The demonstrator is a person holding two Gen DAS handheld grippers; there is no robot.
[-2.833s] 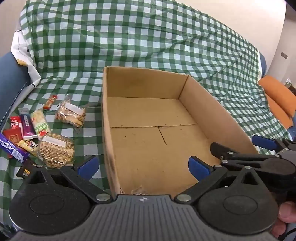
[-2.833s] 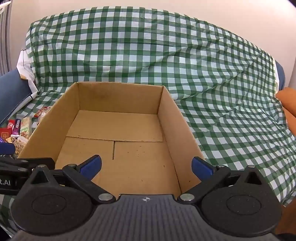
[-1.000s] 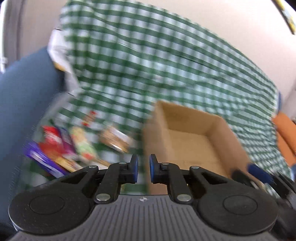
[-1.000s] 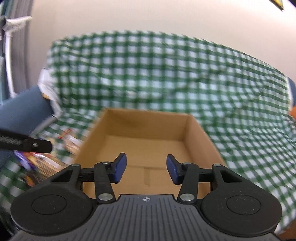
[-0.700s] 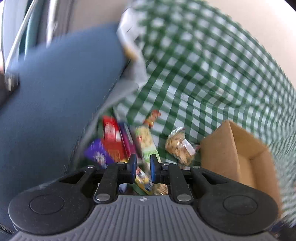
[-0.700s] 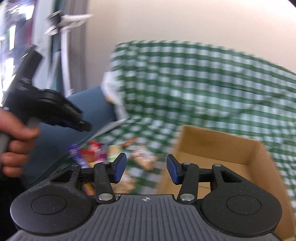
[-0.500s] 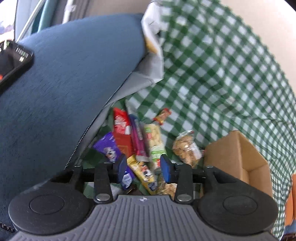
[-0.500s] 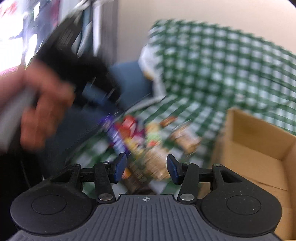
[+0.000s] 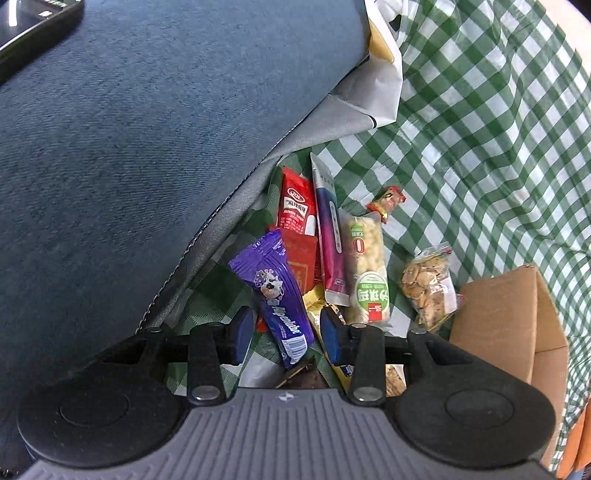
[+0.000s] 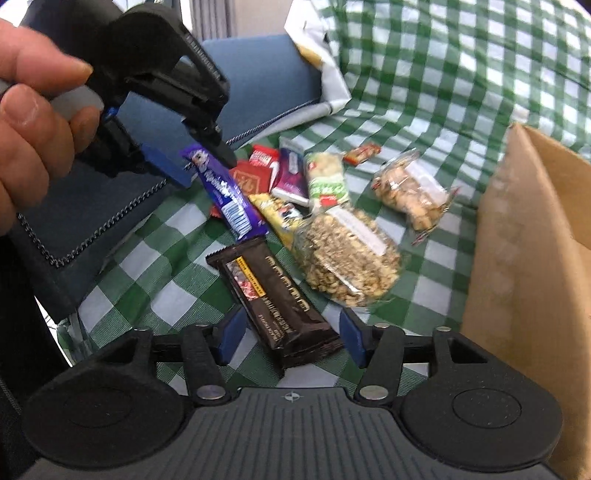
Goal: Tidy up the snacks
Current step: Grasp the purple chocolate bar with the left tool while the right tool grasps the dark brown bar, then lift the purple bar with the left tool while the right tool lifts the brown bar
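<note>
Several snack packets lie on the green checked cloth beside the cardboard box (image 9: 509, 314). A purple bar (image 9: 279, 301) lies between the open fingers of my left gripper (image 9: 286, 330), whose pads straddle its near end without touching. In the right wrist view the left gripper (image 10: 201, 166) stands over the purple bar (image 10: 225, 192). My right gripper (image 10: 290, 336) is open, its pads on either side of a dark brown bar (image 10: 275, 299). A round bag of nuts (image 10: 347, 254) and a bag of crackers (image 10: 410, 195) lie nearby.
A blue cushion (image 9: 147, 129) rises on the left, right against the snack pile. The cardboard box wall (image 10: 528, 258) stands on the right. Red, magenta and green-labelled packets (image 9: 332, 236) lie packed together behind the purple bar. A phone (image 9: 33, 18) lies on the cushion.
Both grippers swung left from over the box to the snack pile. The left gripper was nearly shut and has opened around the purple bar. The right gripper has come down around the brown bar.
</note>
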